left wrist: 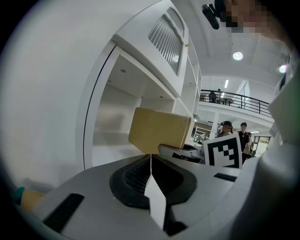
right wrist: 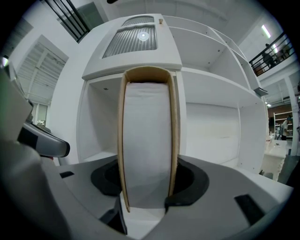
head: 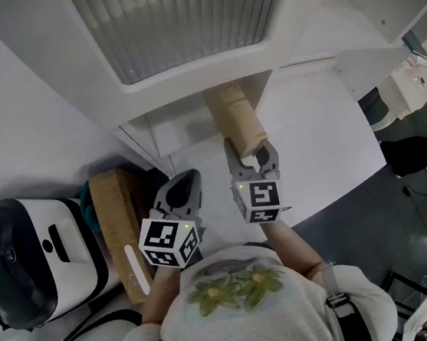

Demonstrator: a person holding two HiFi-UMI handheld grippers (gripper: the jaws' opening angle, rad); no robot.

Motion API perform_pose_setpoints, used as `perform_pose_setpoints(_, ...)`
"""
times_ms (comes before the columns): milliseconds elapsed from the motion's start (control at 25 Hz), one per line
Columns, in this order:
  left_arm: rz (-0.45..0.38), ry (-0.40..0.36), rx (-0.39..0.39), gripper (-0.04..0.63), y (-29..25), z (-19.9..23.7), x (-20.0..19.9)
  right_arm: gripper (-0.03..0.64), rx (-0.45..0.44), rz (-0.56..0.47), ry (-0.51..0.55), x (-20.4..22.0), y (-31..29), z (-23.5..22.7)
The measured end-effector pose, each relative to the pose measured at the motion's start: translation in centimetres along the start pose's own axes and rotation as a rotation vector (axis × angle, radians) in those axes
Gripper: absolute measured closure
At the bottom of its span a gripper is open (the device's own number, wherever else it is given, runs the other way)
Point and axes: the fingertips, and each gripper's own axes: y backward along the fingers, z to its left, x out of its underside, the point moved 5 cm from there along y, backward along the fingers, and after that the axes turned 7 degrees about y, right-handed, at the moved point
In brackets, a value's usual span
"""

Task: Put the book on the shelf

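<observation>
A tan hardcover book (head: 238, 120) stands upright on its edge in my right gripper (head: 252, 157), which is shut on its near end. In the right gripper view the book (right wrist: 147, 140) shows its white page edge between two tan covers, and it points at the white shelf (right wrist: 211, 84). Its far end sits at the mouth of the open shelf compartment (head: 185, 131) below a slatted panel. In the left gripper view the book (left wrist: 159, 129) is ahead, in front of that compartment. My left gripper (head: 178, 187) hovers just left of the right one, jaws together and holding nothing.
Beside the shelf at lower left stands a brown cardboard box (head: 116, 224), with a white and black device (head: 31, 258) further left. White shelf surfaces (head: 325, 137) stretch to the right, and dark floor lies beyond. People (left wrist: 234, 131) stand far off in the left gripper view.
</observation>
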Motion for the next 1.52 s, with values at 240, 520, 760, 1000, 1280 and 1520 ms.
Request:
perform_pose_setpoints(240,0.003,0.003,0.0,0.561,-0.1,0.1,0.1,0.376,-0.002,-0.005,0.002,-0.2,-0.6,0.0)
perform_pose_setpoints(520,0.004,0.015,0.004,0.561,-0.2,0.3,0.2,0.376,0.004,0.006,0.002,0.0,-1.4,-0.1)
perform_pose_setpoints(760,0.007,0.017,0.0,0.561,-0.2,0.5,0.3,0.376,0.006,-0.006,-0.001,-0.3,-2.2,-0.2)
perform_pose_setpoints(1000,0.01,0.024,-0.001,0.561,-0.3,0.7,0.4,0.376,0.006,-0.007,-0.003,-0.4,-3.0,-0.2)
perform_pose_setpoints(1280,0.014,0.026,-0.002,0.561,-0.3,0.9,0.6,0.376,0.006,-0.001,0.001,-0.4,-3.7,-0.2)
perform_pose_setpoints(1520,0.013,0.026,-0.004,0.561,-0.2,0.9,0.5,0.376,0.004,-0.001,0.01,-0.4,-4.6,-0.3)
